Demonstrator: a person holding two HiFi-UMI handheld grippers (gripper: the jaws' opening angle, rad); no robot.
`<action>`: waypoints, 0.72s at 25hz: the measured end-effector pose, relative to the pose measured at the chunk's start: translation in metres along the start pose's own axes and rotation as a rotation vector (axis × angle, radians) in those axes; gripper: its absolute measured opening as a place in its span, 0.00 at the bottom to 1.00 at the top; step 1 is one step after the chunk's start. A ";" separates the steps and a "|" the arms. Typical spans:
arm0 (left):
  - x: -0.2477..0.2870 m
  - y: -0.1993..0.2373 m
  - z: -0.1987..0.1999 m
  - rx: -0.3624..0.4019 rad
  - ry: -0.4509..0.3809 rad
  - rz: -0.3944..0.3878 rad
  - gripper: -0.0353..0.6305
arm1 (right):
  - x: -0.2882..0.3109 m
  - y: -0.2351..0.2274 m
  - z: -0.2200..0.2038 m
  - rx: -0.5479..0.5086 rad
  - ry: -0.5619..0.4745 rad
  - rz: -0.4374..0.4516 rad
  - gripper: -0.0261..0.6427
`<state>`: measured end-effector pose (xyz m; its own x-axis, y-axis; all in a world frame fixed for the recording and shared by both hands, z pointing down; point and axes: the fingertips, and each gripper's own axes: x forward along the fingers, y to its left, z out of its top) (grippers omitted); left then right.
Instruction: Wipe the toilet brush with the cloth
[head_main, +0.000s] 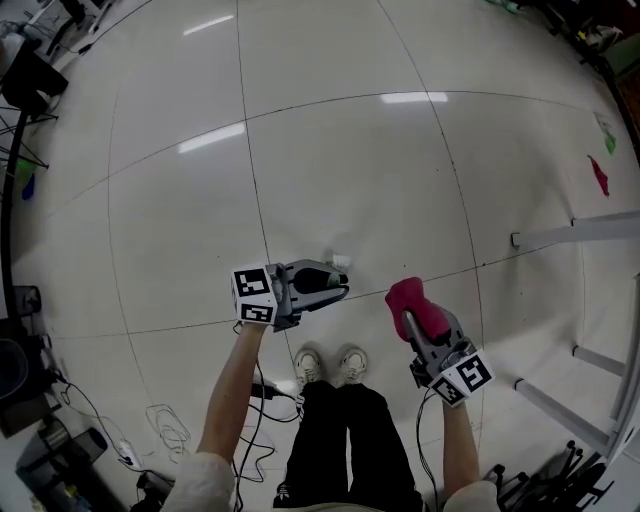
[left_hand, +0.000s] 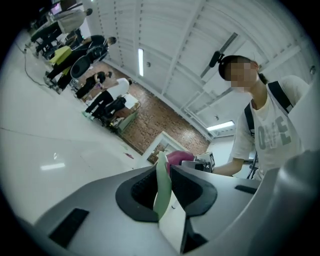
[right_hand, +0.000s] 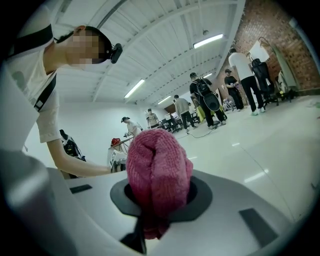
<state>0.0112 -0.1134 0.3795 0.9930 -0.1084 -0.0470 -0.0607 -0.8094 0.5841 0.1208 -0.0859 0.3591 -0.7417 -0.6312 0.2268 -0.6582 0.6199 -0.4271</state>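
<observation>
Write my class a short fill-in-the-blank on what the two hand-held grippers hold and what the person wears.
1. The right hand-held gripper is shut on a ____ cloth.
2. The left hand-held gripper is shut on a thin, pale ____ strip.
3. The person wears ____ trousers above pale shoes.
Missing words: pink; green; black.

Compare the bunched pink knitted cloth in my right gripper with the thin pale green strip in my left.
The pink knitted cloth is deep pink; the pale green strip is nearly white. The cloth is a fat, soft wad bulging past the jaws; the strip is flat, thin and edge-on. The cloth is ribbed knit, the strip smooth. Shared: each is clamped, the cloth in the right gripper, the strip in the left gripper.
</observation>
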 end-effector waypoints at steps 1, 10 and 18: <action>0.000 0.008 -0.008 -0.013 0.012 0.001 0.15 | 0.002 -0.004 -0.006 0.006 0.005 -0.004 0.14; -0.003 0.023 -0.031 -0.094 0.050 0.006 0.15 | 0.015 -0.011 -0.016 0.043 0.035 -0.005 0.14; -0.006 0.050 -0.060 -0.103 0.063 0.058 0.15 | 0.029 -0.018 -0.026 0.047 0.028 0.001 0.14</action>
<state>0.0079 -0.1188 0.4580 0.9927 -0.1140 0.0384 -0.1105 -0.7389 0.6646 0.1074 -0.1032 0.3961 -0.7463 -0.6168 0.2501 -0.6508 0.5976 -0.4683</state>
